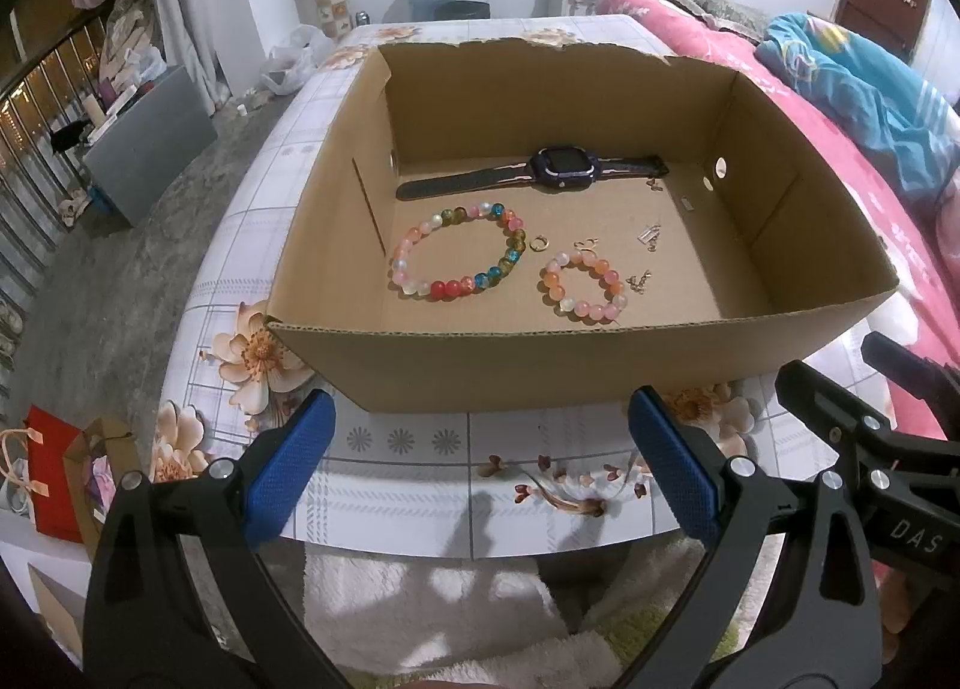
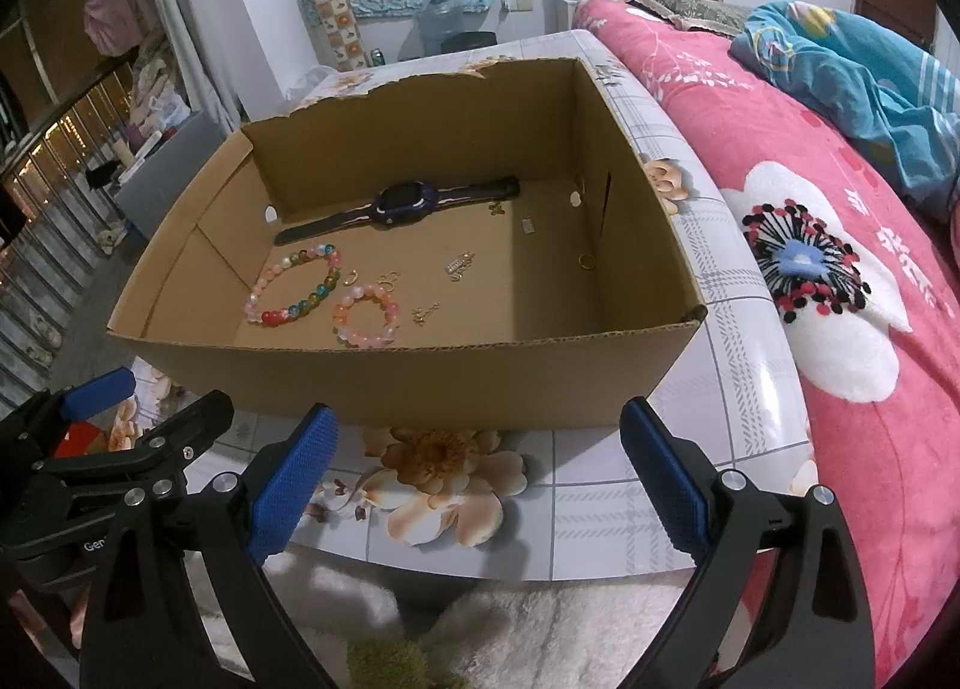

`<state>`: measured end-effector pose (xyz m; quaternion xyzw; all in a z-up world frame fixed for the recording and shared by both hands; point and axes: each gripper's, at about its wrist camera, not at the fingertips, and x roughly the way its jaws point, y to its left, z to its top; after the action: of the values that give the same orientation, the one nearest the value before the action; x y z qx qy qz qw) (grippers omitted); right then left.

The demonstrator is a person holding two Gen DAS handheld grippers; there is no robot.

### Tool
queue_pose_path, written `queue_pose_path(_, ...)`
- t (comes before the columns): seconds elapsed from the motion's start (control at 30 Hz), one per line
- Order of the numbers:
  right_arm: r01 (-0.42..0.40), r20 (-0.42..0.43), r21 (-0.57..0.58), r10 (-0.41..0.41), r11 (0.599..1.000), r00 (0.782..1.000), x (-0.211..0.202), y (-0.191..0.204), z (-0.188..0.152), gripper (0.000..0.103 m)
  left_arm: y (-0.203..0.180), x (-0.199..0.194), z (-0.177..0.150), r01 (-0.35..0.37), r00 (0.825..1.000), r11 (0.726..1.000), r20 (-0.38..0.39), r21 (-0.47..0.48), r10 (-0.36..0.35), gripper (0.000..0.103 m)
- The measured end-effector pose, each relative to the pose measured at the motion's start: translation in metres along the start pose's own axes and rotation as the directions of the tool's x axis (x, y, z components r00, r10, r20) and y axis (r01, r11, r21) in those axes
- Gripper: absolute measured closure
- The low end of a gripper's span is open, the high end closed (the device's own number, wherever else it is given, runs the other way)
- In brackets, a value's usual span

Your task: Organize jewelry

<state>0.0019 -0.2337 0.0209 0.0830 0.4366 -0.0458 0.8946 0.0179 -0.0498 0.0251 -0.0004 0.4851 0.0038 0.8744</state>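
Box (image 1: 540,365): open cardboard, on the floral surface (image 1: 420,485), just beyond both claws.
Left claw (image 1: 480,467): spread wide, holding nothing, short of the box's near wall.
Right claw (image 2: 474,473): also spread and holding nothing, short of the same wall.
Watch (image 1: 540,173): flat along the box's far wall.
Big bracelet (image 1: 459,254): on the box floor, left of centre.
Small bracelet (image 1: 582,284): just right of it, apart.
Small pieces: ring (image 1: 538,243) between the bracelets; gold ring (image 2: 585,261) by the box's right wall; charms (image 2: 459,266) scattered mid-floor.
Step, as I judge it: reach over the near wall for one piece.
Doing it well: clear the wall's rim first, come straight down, pinch across a bracelet's beads, not its hollow; tiny charms need a fingertip-precise, slow close.
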Motion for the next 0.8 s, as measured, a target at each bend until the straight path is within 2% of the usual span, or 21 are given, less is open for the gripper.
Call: queue_pose_path(0.8,-0.002,-0.003,0.001,0.002,1.0,1.0,0.0005,0.0016,0.0003,0.011,0.0017,0.0003,0.0,0.002,1.0,1.0,-0.004,-0.002,-0.002,0.008)
